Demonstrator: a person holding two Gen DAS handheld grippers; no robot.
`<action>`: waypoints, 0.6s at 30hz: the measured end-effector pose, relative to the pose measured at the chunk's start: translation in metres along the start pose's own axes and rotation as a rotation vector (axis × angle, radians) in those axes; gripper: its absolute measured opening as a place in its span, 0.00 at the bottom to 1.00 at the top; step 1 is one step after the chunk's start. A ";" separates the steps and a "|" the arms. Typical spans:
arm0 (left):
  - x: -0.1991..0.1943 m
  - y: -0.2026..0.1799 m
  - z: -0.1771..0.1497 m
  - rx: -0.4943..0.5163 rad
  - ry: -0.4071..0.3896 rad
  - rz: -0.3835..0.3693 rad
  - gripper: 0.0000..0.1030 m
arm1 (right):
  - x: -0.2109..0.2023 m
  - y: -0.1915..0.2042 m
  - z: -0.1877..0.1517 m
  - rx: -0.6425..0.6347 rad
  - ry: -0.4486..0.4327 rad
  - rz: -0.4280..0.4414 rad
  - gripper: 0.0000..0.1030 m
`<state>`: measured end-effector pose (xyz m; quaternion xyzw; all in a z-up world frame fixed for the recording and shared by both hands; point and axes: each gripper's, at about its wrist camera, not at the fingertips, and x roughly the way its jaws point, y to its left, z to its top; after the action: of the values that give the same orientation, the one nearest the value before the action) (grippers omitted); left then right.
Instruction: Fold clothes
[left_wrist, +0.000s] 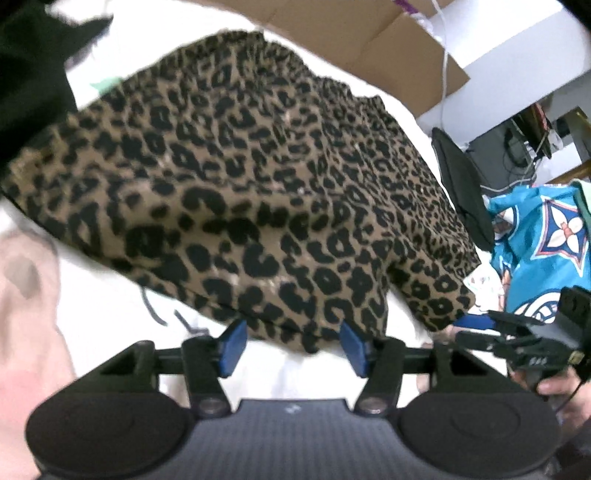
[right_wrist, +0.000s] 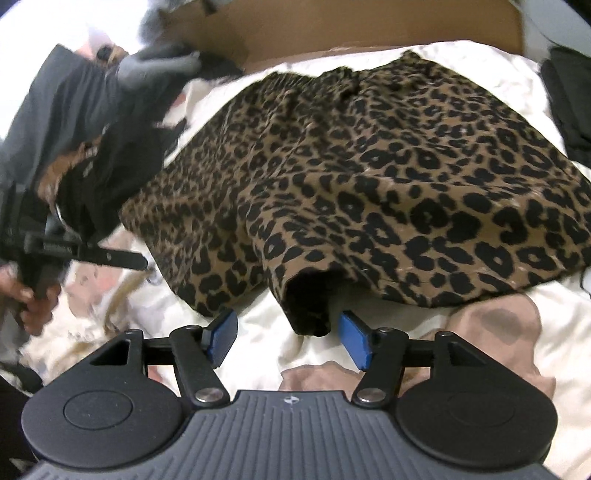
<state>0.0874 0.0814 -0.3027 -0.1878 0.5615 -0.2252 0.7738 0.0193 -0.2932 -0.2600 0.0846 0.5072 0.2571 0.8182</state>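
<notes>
Left gripper (left_wrist: 293, 345): I hold its jaws apart, blue pads either side of the skirt's near hem, not pinching it.
Right gripper (right_wrist: 288, 339): mine too, jaws apart; a dark rolled fold of hem hangs between the pads, and I can't see either pad pressing on it.
Skirt (right_wrist: 369, 177): leopard print, spread on the white bedding (right_wrist: 266, 325), from just ahead of my pads out toward 12 o'clock.
Handling: I judge it light, soft and limp; it will sag and slide on the smooth sheet, nothing fragile.
Where to grip: the near hem, one corner per gripper, pinching both layers.
Axis: long axis seems to run 6 to 12 o'clock, wide hem near me, gathered waist far.
Beyond: cardboard box (right_wrist: 369, 29) at 12 o'clock.
</notes>
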 end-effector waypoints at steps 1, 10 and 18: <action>0.004 0.000 -0.001 -0.014 0.012 -0.012 0.58 | 0.004 0.003 0.001 -0.019 0.008 -0.004 0.66; 0.028 -0.007 -0.006 -0.060 0.060 -0.070 0.63 | 0.042 0.010 0.012 -0.050 0.000 -0.048 0.45; 0.029 -0.021 -0.007 0.023 0.066 -0.125 0.68 | 0.022 -0.024 0.014 0.216 -0.048 0.141 0.03</action>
<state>0.0853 0.0475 -0.3158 -0.2060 0.5710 -0.2857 0.7415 0.0475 -0.3012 -0.2807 0.2138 0.5051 0.2555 0.7962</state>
